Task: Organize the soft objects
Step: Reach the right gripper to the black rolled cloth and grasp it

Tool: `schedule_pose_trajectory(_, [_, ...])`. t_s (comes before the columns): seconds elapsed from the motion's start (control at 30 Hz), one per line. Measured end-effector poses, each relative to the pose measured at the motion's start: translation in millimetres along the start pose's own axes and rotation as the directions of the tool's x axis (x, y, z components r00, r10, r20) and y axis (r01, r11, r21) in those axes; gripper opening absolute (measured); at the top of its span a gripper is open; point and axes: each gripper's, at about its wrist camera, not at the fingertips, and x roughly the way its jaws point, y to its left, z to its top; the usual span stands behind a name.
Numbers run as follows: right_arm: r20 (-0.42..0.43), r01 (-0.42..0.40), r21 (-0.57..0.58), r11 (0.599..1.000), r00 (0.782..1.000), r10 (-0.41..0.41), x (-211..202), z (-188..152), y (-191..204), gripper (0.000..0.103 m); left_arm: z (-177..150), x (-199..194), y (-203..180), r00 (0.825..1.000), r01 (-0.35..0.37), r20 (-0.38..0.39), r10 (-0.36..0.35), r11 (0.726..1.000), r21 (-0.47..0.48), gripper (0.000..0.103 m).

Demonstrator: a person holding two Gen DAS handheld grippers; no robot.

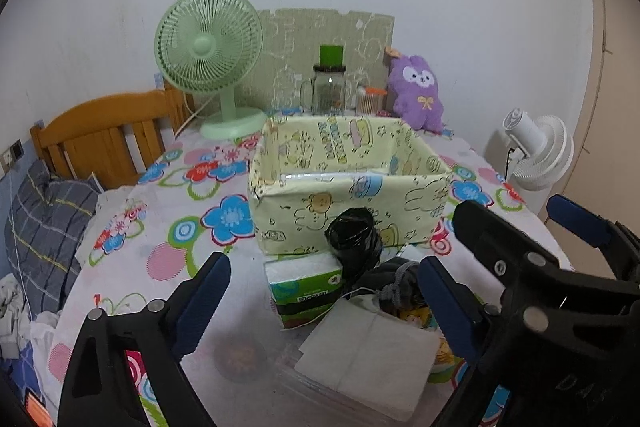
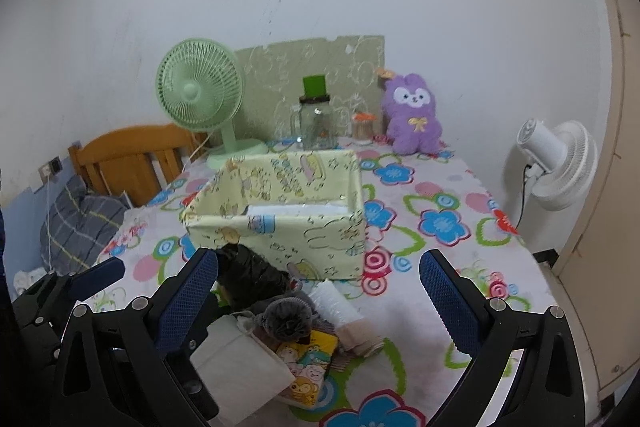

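The pale yellow cartoon-print fabric box [image 1: 348, 183] is the landmark. On its near side, touching its front wall, lies a heap of soft things on the flowered bench [image 1: 168, 223]: a folded white square cloth [image 1: 368, 359], a black crumpled plastic bag [image 1: 354, 239], and a green tissue pack [image 1: 306, 287].

The left tool [image 1: 320, 303] straddles the heap, spread and pinching nothing. The right tool [image 2: 320, 303], likewise spread and empty, has the heap under its left finger, so the left one looks better placed.

A pale green plastic desk fan [image 1: 209, 61] stood at the far left of the counter, beside a clear glass jar with a green lid [image 1: 329, 83]. A greenish patterned board [image 1: 320, 39] leaned against the white wall behind them. A white floor fan [image 2: 556, 163] stood off to the right (cord trailing down). A wooden headboard [image 1: 108, 139] and a grey plaid pillow [image 1: 48, 227] lay left.
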Motion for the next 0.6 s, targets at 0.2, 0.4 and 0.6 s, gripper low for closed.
schedule_pose_trajectory(0.2, [-0.054, -0.038, -0.002, 0.999, 0.998, 0.038, 23.0, -4.8, 7.8, 0.102, -3.5, 20.9, 6.7, 0.999, -0.012, -0.053, 0.012, 1.0, -0.014, 0.094])
schedule_pose_trajectory(0.4, [-0.105, -0.054, -0.013, 0.998, 0.993, 0.053, 44.8, -9.4, 15.0, 0.102, -7.2, 40.7, 13.8, 0.995, -0.028, -0.1, 0.026, 0.999, -0.022, 0.091])
schedule_pose_trajectory(0.6, [-0.144, -0.094, -0.025, 0.995, 0.985, 0.089, 62.6, -10.4, 25.4, 0.098, -8.3, 54.2, 19.2, 0.991, -0.03, -0.13, 0.027, 0.999, -0.023, 0.09])
